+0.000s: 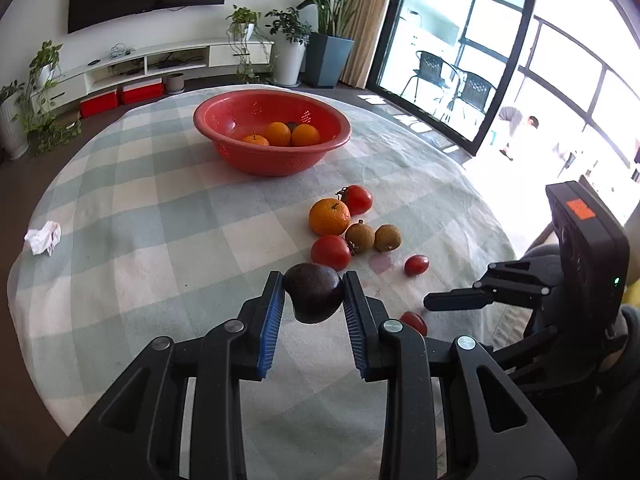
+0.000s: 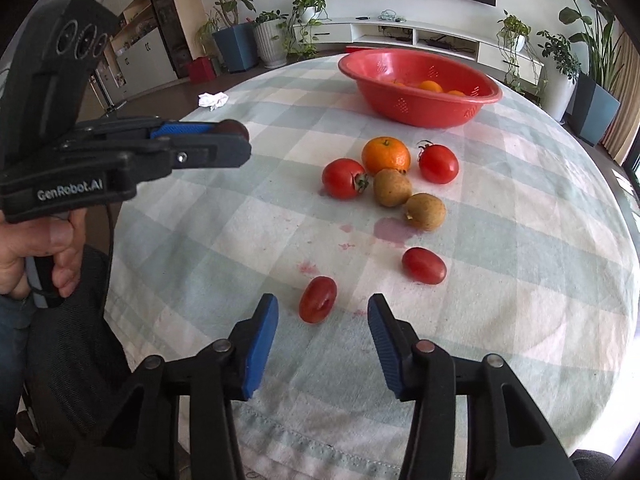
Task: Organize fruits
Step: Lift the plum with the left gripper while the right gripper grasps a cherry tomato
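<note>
1. The left gripper (image 1: 314, 296) grasps a dark purple fruit (image 1: 314, 298) between its blue pads, lifted above the checked tablecloth (image 1: 160, 220), on the near side of the red basket (image 1: 272, 136).
2. The right gripper (image 2: 323, 320) hangs with its jaws spread apart and nothing in them, a small tomato (image 2: 318, 299) lying just ahead of the gap.
3. Between the held fruit and the red basket lies a loose cluster; to its left the cloth is bare out to the round table edge, apart from a crumpled tissue (image 1: 43, 237) near that edge.
4. Counted on the cloth: one orange (image 2: 386, 155), two brown fruits (image 2: 392, 187) (image 2: 426, 211), four tomatoes, two larger (image 2: 344, 179) (image 2: 439, 163) and two smaller, the second at (image 2: 424, 265).
5. In the red basket: three oranges (image 1: 278, 134), with something dark behind them that I cannot identify.
</note>
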Demonstrator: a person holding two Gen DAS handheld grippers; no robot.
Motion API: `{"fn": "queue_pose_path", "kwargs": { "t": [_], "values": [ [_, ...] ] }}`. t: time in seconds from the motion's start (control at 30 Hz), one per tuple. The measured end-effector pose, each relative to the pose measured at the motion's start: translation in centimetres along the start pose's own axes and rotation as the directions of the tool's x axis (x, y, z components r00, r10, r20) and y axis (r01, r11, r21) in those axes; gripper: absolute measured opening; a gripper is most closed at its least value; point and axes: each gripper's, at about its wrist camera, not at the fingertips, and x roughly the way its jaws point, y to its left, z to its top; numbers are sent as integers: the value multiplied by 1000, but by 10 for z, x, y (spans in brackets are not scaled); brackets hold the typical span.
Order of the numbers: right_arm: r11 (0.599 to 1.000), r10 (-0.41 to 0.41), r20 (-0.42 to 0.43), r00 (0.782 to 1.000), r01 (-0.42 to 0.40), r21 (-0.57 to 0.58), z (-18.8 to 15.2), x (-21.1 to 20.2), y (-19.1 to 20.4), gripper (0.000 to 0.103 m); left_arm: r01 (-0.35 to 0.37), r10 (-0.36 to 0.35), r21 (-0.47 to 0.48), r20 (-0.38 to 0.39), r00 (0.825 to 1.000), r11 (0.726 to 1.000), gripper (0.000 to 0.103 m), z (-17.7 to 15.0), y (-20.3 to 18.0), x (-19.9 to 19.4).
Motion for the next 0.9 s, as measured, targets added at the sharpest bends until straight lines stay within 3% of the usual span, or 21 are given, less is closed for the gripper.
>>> {"fn": "queue_pose_path", "kwargs": {
  "t": [0.4,0.67,0.9],
  "values": [
    [996,-60,-7,998,60,-69,2,3,14,32,-8,9,-50,24,1000,999,28,-15,-5,10],
    [991,-86,-6,996,85,-102,3,5,20,23,-8,9,-33,24,1000,999,28,-16,-6,12],
    [995,-73,-1,997,73,-72,3,-1,16,22,-11,11,-36,26,1000,999,28,-17,-6,12]
  ]
}}
